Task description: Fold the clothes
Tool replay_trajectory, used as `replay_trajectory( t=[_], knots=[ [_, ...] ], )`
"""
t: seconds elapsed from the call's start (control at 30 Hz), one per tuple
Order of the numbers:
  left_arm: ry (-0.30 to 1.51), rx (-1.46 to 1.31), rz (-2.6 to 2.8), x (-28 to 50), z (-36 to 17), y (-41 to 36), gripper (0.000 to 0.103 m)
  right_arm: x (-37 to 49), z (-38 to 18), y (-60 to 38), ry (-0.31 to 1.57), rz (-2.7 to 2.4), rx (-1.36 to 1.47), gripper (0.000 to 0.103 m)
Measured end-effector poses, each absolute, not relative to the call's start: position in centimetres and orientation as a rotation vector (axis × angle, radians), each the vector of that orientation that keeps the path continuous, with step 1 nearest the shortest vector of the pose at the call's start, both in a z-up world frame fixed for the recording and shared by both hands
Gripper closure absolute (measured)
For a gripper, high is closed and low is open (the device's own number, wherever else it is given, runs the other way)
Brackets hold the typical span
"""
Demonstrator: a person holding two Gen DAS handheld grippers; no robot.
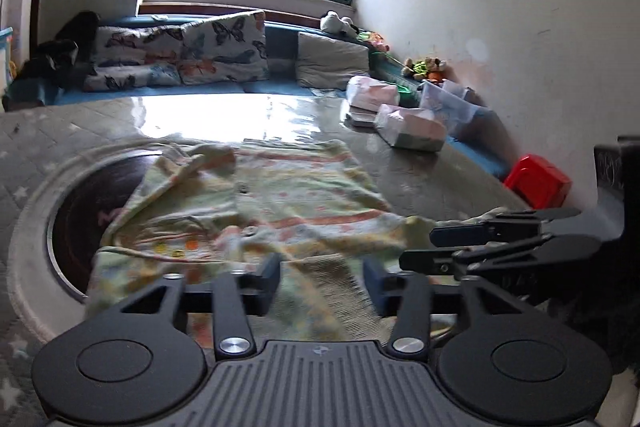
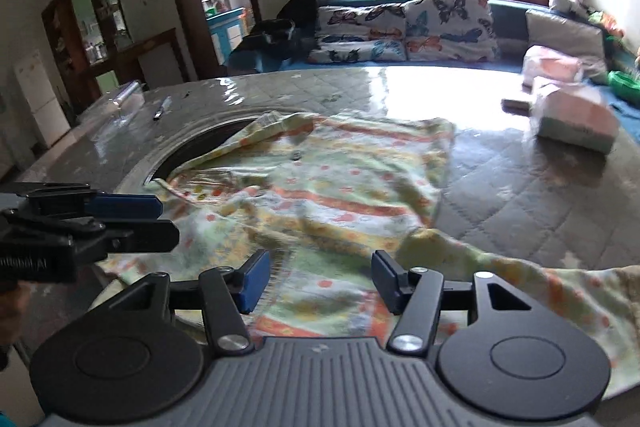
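A pale green and yellow garment (image 1: 280, 203) with orange stripes and small buttons lies rumpled on the table, partly over a round dark opening (image 1: 92, 203). My left gripper (image 1: 322, 277) hangs open just above its near edge, nothing between the blue pads. In the right wrist view the same garment (image 2: 320, 187) spreads from the opening to the near right corner. My right gripper (image 2: 318, 279) is open too, low over the cloth. Each gripper shows in the other's view: the right one (image 1: 440, 247) at the right, the left one (image 2: 160, 219) at the left.
The table (image 2: 520, 195) has a glossy quilted grey cover. Plastic-wrapped packs (image 1: 412, 131) sit at its far right, a red box (image 1: 536, 183) beyond the edge. Butterfly cushions (image 1: 180, 55) line a blue bench under the window. A pen (image 2: 162, 109) and clear roll (image 2: 128, 93) lie far left.
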State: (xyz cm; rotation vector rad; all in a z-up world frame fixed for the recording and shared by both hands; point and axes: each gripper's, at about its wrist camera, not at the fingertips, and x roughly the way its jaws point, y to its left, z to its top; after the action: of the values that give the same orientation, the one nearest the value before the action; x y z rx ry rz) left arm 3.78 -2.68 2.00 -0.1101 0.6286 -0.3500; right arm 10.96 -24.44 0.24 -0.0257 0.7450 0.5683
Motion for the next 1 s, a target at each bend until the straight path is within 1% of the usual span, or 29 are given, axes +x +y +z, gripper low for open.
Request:
replay_trajectory(
  t=[0.03,0.07,0.1,0.13,0.17,0.2,0.33,0.37,0.4,0.43,0.57,0.63,0.9,1.0],
  knots=[
    [0.624,-0.101,-0.337,3.6,2.1,-2.4,0.042,11.0,0.1,-24.0,0.751,0.578,-0.026,0.048],
    [0.616,-0.095,-0.313,3.4,2.1,-1.9,0.037,11.1,-0.1,-23.5,0.757,0.588,-0.026,0.05],
    [0.609,-0.09,-0.288,3.3,2.1,-1.5,0.029,11.1,-0.4,-22.9,0.765,0.6,-0.031,0.05],
    [0.603,-0.087,-0.259,3.2,2.1,-0.8,0.023,11.2,-0.6,-22.3,0.773,0.612,-0.036,0.051],
    [0.597,-0.084,-0.231,3.2,2.1,-0.2,0.02,11.3,-0.8,-21.9,0.777,0.617,-0.038,0.051],
    [0.597,-0.089,-0.205,3.1,2.0,0.6,0.015,11.5,-1.1,-21.4,0.784,0.618,-0.042,0.052],
    [0.601,-0.108,-0.115,2.7,1.5,3.5,0.004,12.2,-2.2,-19.8,0.813,0.609,-0.056,0.059],
    [0.601,-0.11,-0.094,2.5,1.3,4.0,0.002,12.4,-2.5,-19.4,0.821,0.6,-0.059,0.061],
    [0.601,-0.108,-0.076,2.4,1.0,4.4,0.0,12.5,-2.7,-19.3,0.825,0.594,-0.056,0.062],
    [0.602,-0.105,-0.064,2.3,0.8,4.8,0.0,12.5,-2.7,-19.2,0.821,0.587,-0.058,0.064],
    [0.617,-0.11,-0.029,2.1,0.0,6.0,0.0,12.3,-2.7,-18.8,0.821,0.566,-0.076,0.09],
    [0.629,-0.12,-0.019,2.3,-0.3,6.3,0.0,12.1,-2.5,-18.6,0.811,0.563,-0.089,0.095],
    [0.642,-0.121,0.005,2.7,-0.3,6.8,0.0,11.8,-1.8,-19.2,0.778,0.509,-0.125,0.097],
    [0.649,-0.119,0.013,3.1,-0.4,6.9,0.0,11.7,-1.5,-19.4,0.765,0.489,-0.138,0.095]
  ],
)
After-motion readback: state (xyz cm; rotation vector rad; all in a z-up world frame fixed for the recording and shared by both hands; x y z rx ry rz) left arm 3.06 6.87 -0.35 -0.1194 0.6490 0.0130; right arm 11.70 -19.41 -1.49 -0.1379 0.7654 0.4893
